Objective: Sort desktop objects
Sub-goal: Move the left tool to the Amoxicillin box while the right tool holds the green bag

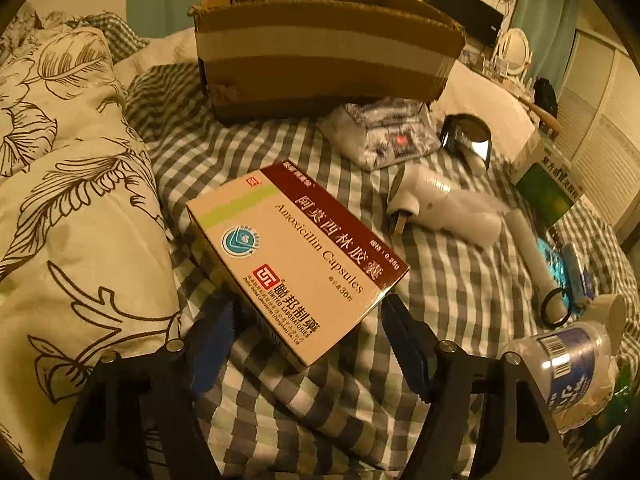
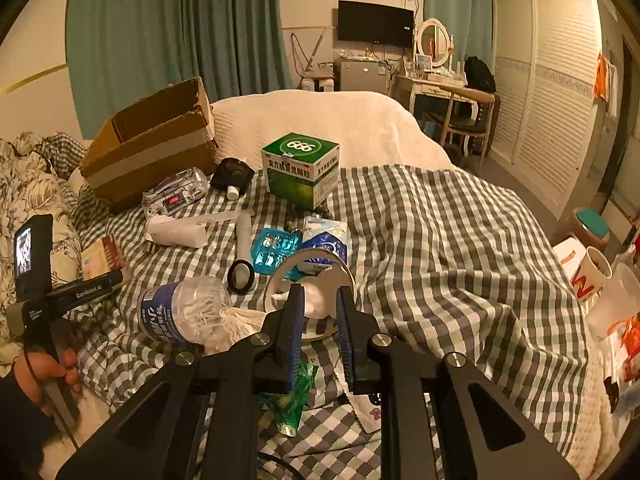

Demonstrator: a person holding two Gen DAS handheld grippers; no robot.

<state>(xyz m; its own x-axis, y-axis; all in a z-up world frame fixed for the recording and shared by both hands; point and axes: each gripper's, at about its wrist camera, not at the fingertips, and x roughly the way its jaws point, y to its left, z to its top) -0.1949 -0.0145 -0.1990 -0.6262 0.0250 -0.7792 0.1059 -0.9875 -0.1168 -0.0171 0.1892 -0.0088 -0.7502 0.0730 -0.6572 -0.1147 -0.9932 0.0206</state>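
An Amoxicillin capsule box (image 1: pixel 296 260), cream with a maroon band, lies on the checked bedspread. My left gripper (image 1: pixel 310 312) is open with its fingers on either side of the box's near end; I cannot tell if they touch it. The open cardboard box (image 1: pixel 320 52) stands beyond it. My right gripper (image 2: pixel 318 312) hovers nearly closed over a white roll of tape (image 2: pixel 312 280), with a gap between the pads and nothing clearly gripped. In the right wrist view the capsule box (image 2: pixel 102 258) and left gripper (image 2: pixel 92 286) sit at far left.
Scattered on the bed: a green 666 medicine box (image 2: pixel 302 168), a plastic water bottle (image 2: pixel 180 312), a white shaver (image 1: pixel 444 204), a white tube (image 1: pixel 532 256), blue blister packs (image 2: pixel 276 250), a wrapped packet (image 2: pixel 176 192), a green sachet (image 2: pixel 294 400). A floral pillow (image 1: pixel 68 200) lies left.
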